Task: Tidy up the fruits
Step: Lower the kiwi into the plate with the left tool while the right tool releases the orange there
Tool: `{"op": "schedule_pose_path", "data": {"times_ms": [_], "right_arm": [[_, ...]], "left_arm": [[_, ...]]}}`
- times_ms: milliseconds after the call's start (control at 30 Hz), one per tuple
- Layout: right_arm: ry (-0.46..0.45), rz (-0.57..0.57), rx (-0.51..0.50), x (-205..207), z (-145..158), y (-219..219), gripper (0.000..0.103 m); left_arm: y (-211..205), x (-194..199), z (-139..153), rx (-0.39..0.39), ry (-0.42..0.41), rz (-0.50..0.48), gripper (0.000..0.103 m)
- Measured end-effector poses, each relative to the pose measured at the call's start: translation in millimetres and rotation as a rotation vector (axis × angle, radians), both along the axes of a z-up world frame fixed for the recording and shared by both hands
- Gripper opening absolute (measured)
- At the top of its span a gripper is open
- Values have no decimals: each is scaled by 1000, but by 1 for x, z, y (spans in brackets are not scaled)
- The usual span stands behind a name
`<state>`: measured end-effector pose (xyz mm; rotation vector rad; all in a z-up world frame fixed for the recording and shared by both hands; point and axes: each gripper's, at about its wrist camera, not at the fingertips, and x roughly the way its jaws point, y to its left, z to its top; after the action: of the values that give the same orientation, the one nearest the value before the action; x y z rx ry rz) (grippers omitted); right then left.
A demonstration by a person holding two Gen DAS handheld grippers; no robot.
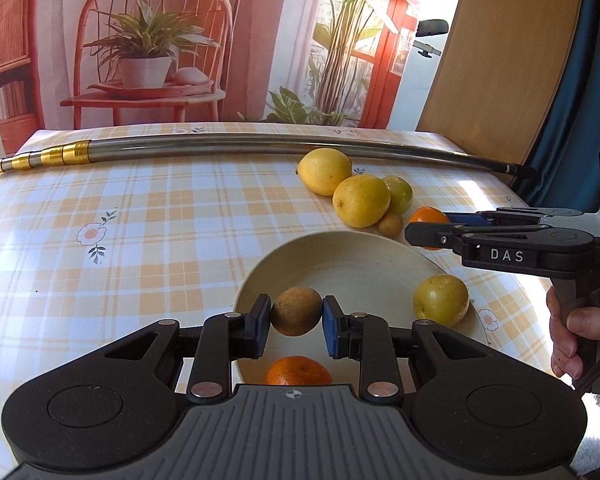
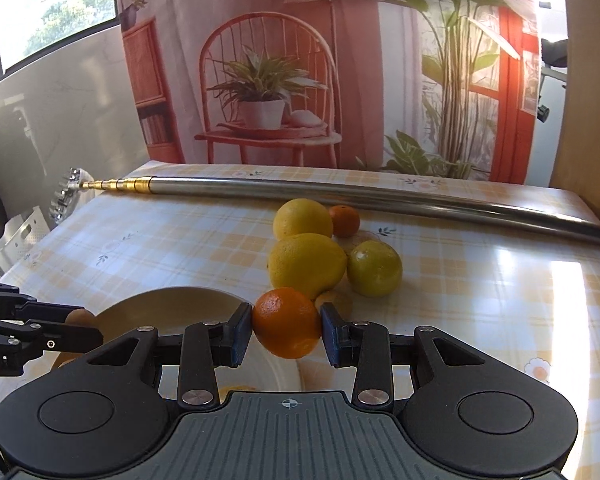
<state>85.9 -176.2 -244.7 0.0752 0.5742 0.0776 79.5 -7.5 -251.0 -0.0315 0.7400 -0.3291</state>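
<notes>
My left gripper [image 1: 296, 320] is shut on a round brown fruit [image 1: 296, 311], held just above the cream plate [image 1: 340, 264]. An orange [image 1: 299, 371] lies in the plate near me, and a yellow-green fruit [image 1: 441, 300] sits at its right rim. My right gripper [image 2: 287, 332] is shut on an orange [image 2: 286, 323] at the plate's [image 2: 160, 312] far right edge. Behind it on the checked tablecloth cluster two lemons [image 2: 303, 218] [image 2: 306, 266], a small orange [image 2: 344, 221] and a yellow-green fruit [image 2: 374, 268]. A small brown fruit [image 1: 391, 224] rests beside the lemons.
A long metal pole [image 1: 260, 146] with gold rings lies across the back of the table. A printed backdrop hangs behind it, and a wooden board [image 1: 500, 60] leans at the right. A hand [image 1: 572, 336] grips the right gripper's handle. A white crate [image 2: 16, 240] stands off the table's left.
</notes>
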Motion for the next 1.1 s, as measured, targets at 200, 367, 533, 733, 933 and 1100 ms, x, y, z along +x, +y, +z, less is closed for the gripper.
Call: {"op": "schedule_pose_path", "data": {"times_ms": [200, 367, 533, 733, 933, 1100], "right_arm": [[45, 29, -24, 0, -7, 14, 34], [64, 4, 4, -10, -12, 10, 34], [83, -16, 48, -18, -12, 3, 34], [112, -38, 86, -27, -9, -1, 34], [150, -61, 123, -37, -6, -2, 29], [166, -48, 160, -38, -4, -1, 24]], "left_arm": [[3, -1, -2, -5, -5, 5, 29], [6, -2, -2, -7, -7, 10, 29], [8, -1, -2, -6, -8, 14, 29], [9, 2, -4, 0, -5, 16, 29], [10, 5, -5, 7, -2, 16, 29], [11, 4, -10, 10, 10, 12, 29]]}}
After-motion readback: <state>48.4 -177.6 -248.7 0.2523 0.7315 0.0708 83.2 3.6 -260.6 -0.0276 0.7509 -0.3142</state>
